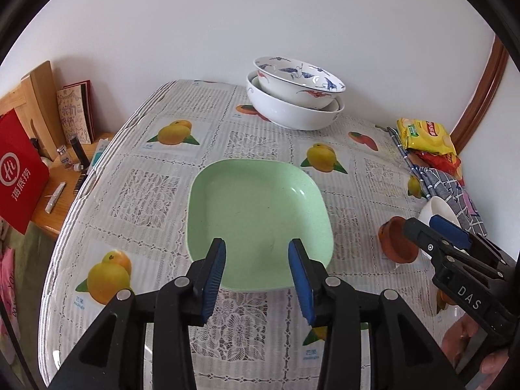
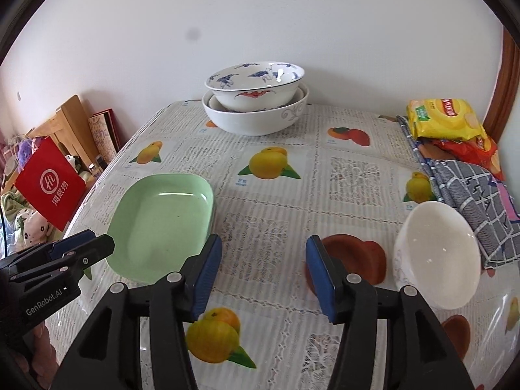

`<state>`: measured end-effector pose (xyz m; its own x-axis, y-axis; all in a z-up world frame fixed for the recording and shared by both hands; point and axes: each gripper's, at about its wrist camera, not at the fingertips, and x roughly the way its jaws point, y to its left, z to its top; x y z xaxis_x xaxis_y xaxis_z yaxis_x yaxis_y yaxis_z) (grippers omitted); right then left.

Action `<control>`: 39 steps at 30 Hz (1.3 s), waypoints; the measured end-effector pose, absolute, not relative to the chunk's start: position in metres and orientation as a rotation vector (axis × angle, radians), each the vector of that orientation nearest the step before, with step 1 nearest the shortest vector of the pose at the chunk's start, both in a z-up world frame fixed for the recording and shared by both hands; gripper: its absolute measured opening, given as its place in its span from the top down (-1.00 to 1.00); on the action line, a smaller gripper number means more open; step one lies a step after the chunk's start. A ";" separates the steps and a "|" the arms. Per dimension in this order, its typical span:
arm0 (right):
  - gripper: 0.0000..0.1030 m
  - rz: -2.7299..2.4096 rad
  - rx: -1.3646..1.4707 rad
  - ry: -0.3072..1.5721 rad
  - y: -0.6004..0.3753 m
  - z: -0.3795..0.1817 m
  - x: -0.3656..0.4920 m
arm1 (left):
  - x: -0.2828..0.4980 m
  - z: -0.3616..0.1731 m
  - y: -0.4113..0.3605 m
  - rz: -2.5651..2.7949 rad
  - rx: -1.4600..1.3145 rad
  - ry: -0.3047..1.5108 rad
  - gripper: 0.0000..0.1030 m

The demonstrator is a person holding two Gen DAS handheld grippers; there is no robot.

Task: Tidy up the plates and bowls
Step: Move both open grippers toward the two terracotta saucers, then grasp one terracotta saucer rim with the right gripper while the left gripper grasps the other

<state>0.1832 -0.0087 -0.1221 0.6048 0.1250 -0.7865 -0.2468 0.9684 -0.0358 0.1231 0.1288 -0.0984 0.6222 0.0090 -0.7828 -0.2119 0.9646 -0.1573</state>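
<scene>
Both tools, left (image 1: 256, 273) and right (image 2: 264, 274), are hanging part open, gripping nothing.
The green plate (image 1: 256, 224) is lying flat on the surface (image 2: 292, 169); a small white bowl (image 2: 437, 256) is tipping nearby, likely waiting for stacking.

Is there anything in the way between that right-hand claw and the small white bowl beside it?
Nothing visible blocks it. The right gripper hangs open over bare fruit-print tablecloth, and the small white bowl lies tilted just to its right. The checked cloth lies behind the bowl.
</scene>
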 end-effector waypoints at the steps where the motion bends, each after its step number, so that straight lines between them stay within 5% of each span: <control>1: -0.05 0.205 -0.148 0.886 -0.015 -0.118 0.180 | 0.123 -0.096 0.123 0.120 -0.236 0.888 0.25; 17: -0.12 -0.001 -0.096 0.849 -0.133 -0.084 0.130 | 0.130 -0.078 0.038 0.006 -0.180 0.848 0.24; 39: -0.12 -0.123 0.043 0.960 -0.231 -0.135 0.124 | 0.162 -0.108 -0.008 -0.057 -0.179 0.941 0.24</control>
<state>0.1240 -0.2311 -0.1349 0.5672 -0.0852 -0.8192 0.1237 0.9922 -0.0175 0.1622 -0.0078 -0.1076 0.5884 -0.1267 -0.7986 -0.0291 0.9837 -0.1775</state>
